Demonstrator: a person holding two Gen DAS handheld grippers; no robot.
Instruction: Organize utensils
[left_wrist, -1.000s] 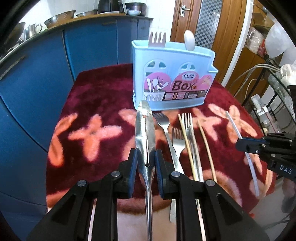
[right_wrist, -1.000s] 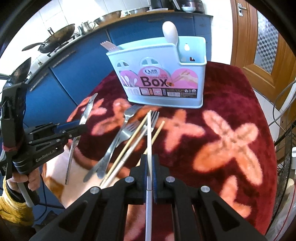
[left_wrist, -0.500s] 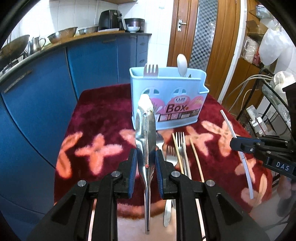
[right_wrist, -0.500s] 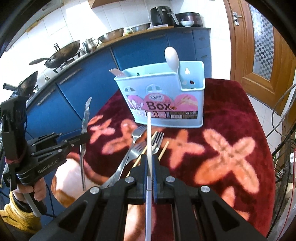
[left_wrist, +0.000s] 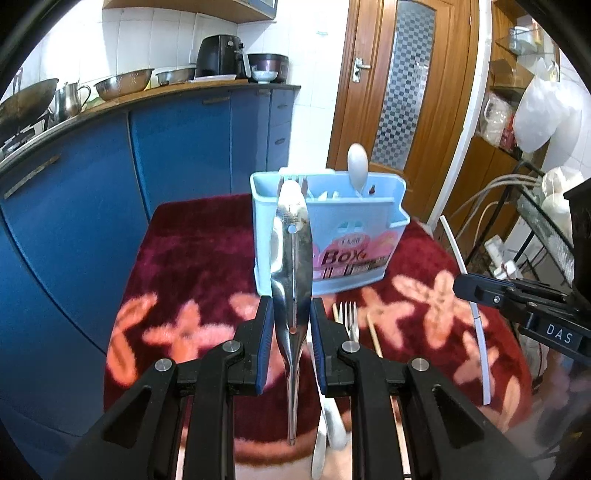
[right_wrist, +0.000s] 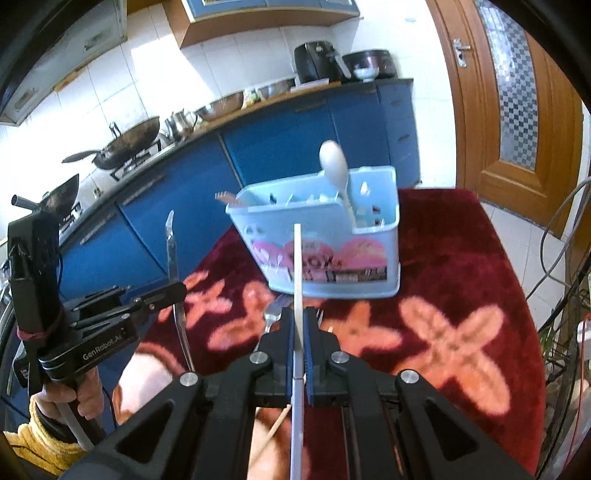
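Observation:
A light blue utensil box (left_wrist: 334, 236) stands on the red flowered table cover, also seen in the right wrist view (right_wrist: 325, 240); a white spoon (left_wrist: 357, 168) and a fork stand in it. My left gripper (left_wrist: 291, 325) is shut on steel tongs (left_wrist: 291, 251), held upright in front of the box. My right gripper (right_wrist: 299, 328) is shut on a white chopstick (right_wrist: 297, 266), raised and pointing at the box. Forks (left_wrist: 349, 319) and wooden chopsticks (left_wrist: 373, 334) lie on the cover below.
Blue kitchen cabinets (left_wrist: 92, 177) with pans and bowls on the counter run along the left and back. A wooden door (left_wrist: 402, 81) is behind the box. A wire rack (left_wrist: 546, 221) with bags stands to the right.
Both grippers have lifted well above the table with the tongs and the white chopstick, and both now stand level with the box.

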